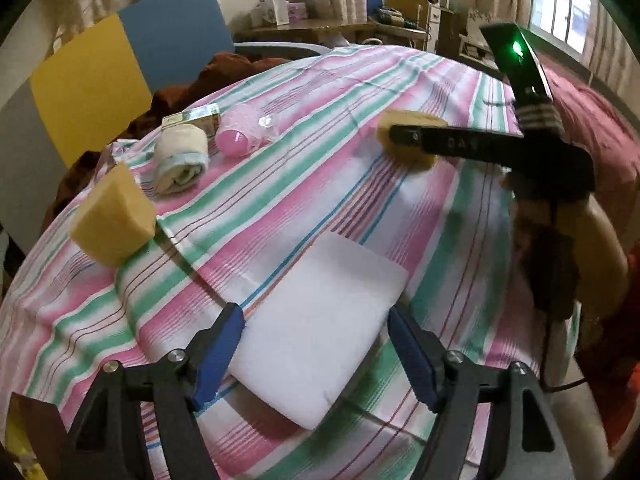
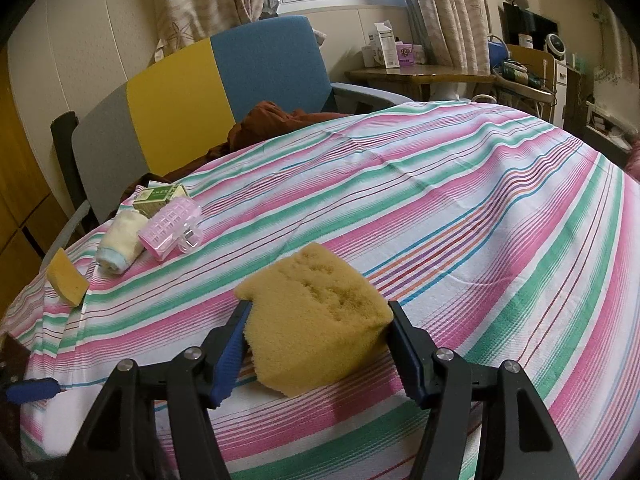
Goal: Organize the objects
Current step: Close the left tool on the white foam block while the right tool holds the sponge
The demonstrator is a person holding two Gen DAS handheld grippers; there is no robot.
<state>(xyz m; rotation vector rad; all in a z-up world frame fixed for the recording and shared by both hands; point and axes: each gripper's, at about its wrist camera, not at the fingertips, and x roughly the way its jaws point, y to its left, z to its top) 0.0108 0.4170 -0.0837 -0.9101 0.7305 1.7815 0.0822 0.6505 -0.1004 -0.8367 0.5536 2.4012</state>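
Observation:
My right gripper (image 2: 318, 316) is shut on a large yellow sponge (image 2: 316, 324) and holds it just above the striped cloth; the left wrist view shows this sponge (image 1: 412, 140) in the right gripper's black fingers (image 1: 440, 140). My left gripper (image 1: 316, 324) is open around a white foam block (image 1: 316, 332) lying flat on the cloth. A second yellow sponge (image 1: 114, 220) (image 2: 66, 276) sits at the left edge. Behind it lie a rolled towel (image 1: 182, 158) (image 2: 120, 248), a pink hair roller (image 1: 244, 136) (image 2: 170, 232) and a small green box (image 1: 196, 118) (image 2: 160, 198).
The striped cloth (image 2: 460, 200) covers the table. A yellow, blue and grey chair (image 2: 192, 92) with brown fabric (image 2: 276, 120) stands behind it. A wooden desk (image 2: 420, 76) with boxes is at the back right. The person's red-sleeved arm (image 1: 592, 160) is at right.

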